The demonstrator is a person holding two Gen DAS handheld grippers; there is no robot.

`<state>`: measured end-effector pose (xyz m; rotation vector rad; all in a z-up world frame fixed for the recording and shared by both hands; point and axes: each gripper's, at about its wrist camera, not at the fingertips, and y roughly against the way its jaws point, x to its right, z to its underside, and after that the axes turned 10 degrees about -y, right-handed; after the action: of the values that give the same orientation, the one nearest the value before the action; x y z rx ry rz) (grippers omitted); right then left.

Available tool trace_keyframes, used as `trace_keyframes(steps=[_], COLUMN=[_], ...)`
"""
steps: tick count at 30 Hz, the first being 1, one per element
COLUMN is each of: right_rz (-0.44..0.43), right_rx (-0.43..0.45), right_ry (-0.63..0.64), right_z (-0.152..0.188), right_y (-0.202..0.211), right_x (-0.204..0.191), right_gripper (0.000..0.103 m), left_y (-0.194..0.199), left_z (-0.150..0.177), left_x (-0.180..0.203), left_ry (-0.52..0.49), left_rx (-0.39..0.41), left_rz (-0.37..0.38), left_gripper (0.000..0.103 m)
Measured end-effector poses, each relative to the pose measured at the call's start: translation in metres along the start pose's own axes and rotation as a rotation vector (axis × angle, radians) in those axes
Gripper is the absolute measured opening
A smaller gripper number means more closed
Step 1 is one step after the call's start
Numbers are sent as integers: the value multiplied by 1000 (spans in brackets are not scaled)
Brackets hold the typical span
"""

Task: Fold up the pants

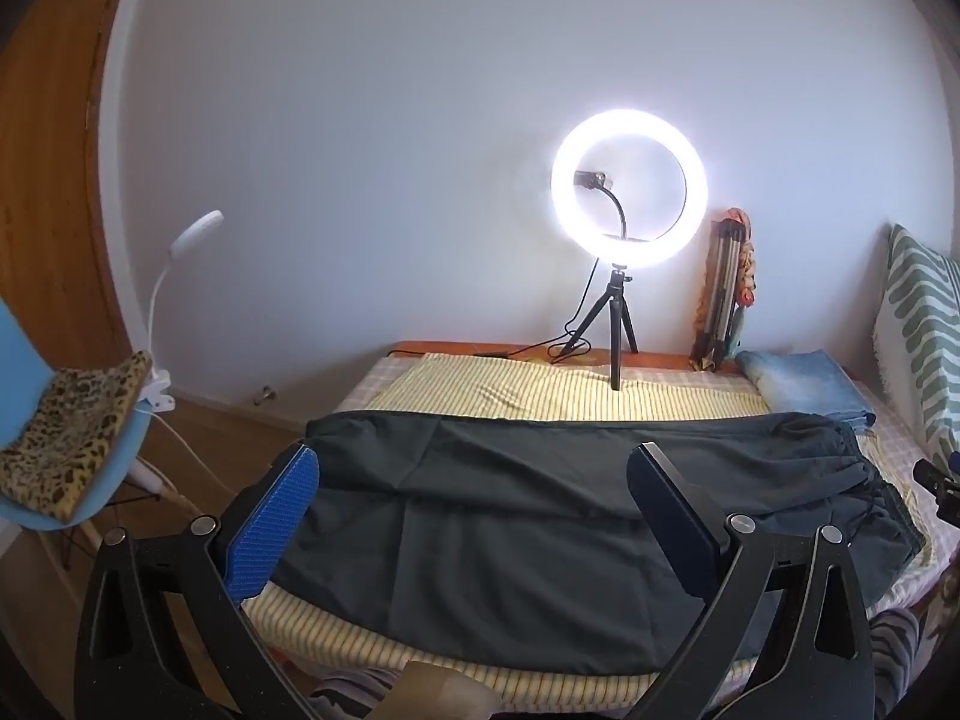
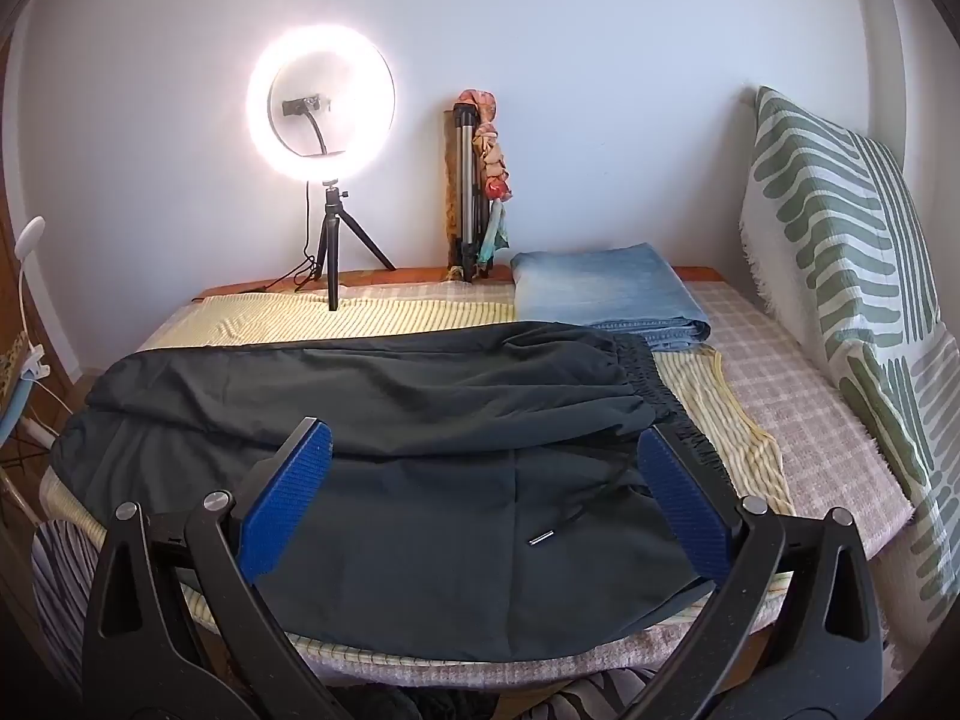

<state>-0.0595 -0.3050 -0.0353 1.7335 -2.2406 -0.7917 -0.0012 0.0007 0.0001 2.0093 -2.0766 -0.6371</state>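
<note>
L wrist cam sits at the near bed edge, left end, tilted slightly down, facing the wall; dark pants (image 1: pixel 480 516) close below, ring light (image 1: pixel 629 191) at 1 o'clock, chair (image 1: pixel 54 450) at 9. R wrist cam sits at the same edge, further right, same heading; ring light (image 2: pixel 321 101) at 11, pillow (image 2: pixel 852 276) at 3. Both share pants (image 2: pixel 390 468), ring light, folded jeans (image 2: pixel 606 294), striped sheet (image 2: pixel 270 312).

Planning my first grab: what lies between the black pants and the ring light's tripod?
Only bare yellow striped sheet, seen in both wrist views, between the pants and the tripod.
</note>
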Motion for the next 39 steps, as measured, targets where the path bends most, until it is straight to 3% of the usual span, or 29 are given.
trace_keyframes(steps=[39], right_rz=[3], right_rx=[9], right_ry=[13], right_z=[-1], right_y=[1], right_x=[-4], right_gripper=[103], left_y=[-7], left_z=[0], left_x=[0], left_ry=[11], left_rx=[-6], left_rz=[1], left_gripper=[102])
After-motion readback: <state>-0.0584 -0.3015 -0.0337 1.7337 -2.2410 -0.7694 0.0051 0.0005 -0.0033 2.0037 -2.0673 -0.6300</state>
